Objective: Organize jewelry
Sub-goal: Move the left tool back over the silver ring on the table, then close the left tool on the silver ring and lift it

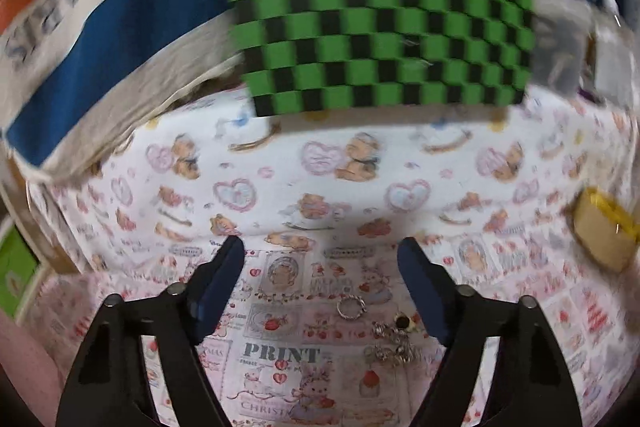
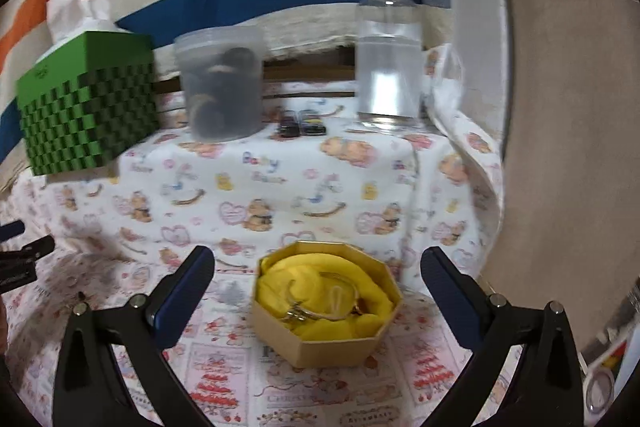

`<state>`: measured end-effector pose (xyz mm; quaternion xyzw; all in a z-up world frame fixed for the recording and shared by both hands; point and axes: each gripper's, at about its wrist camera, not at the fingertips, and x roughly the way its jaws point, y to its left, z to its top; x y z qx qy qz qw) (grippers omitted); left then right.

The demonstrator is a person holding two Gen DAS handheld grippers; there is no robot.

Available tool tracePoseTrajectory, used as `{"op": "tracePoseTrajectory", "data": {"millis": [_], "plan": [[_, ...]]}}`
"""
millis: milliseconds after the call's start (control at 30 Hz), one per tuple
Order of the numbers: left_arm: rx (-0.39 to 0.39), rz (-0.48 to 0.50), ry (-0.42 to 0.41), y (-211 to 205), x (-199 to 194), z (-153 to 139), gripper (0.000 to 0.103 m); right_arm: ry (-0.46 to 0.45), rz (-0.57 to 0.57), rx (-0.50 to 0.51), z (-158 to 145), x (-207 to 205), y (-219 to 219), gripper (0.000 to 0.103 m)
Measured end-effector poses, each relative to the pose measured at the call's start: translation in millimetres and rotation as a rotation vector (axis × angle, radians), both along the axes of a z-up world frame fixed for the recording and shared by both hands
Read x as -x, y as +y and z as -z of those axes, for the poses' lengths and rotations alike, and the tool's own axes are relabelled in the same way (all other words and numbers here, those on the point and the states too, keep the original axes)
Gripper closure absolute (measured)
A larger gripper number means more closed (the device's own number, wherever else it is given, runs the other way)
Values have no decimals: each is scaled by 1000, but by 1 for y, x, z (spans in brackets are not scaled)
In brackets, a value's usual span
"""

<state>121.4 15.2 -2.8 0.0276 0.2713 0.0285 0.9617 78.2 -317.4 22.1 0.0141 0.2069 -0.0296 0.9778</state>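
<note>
In the left wrist view, loose jewelry lies on the printed cloth: a silver ring [image 1: 351, 307], a dark-stoned piece [image 1: 402, 321] and a cluster of silver pieces [image 1: 390, 347]. My left gripper [image 1: 322, 247] is open and empty, with the jewelry between its fingers, nearer the right one. In the right wrist view, an octagonal tan box [image 2: 326, 303] with yellow lining holds a gold bangle [image 2: 340, 297] and a ring. My right gripper [image 2: 318, 259] is open and empty, its fingers either side of the box. The box also shows at the right edge of the left wrist view [image 1: 606, 227].
A green checkered tissue box [image 2: 86, 103], a lidded plastic jar [image 2: 220, 83] and a clear pump bottle [image 2: 388, 43] stand on a raised cloth-covered shelf behind. Two small dark items [image 2: 302, 123] lie between jar and bottle. A wall [image 2: 568, 107] rises at right.
</note>
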Motion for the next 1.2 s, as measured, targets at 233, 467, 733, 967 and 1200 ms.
{"op": "tracePoseTrajectory", "data": {"millis": [233, 467, 733, 967, 1200], "plan": [[103, -22, 90, 26, -12, 13, 56, 131, -110, -57, 9, -9, 9, 35], [143, 40, 236, 22, -30, 38, 66, 240, -157, -108, 24, -20, 11, 55], [109, 50, 316, 7, -38, 49, 59, 268, -145, -95, 28, -22, 15, 55], [112, 54, 322, -6, -47, 50, 64, 275, -136, -75, 29, -23, 16, 55], [93, 69, 340, -23, -57, 51, 83, 280, -137, -49, 31, -24, 19, 55]]}}
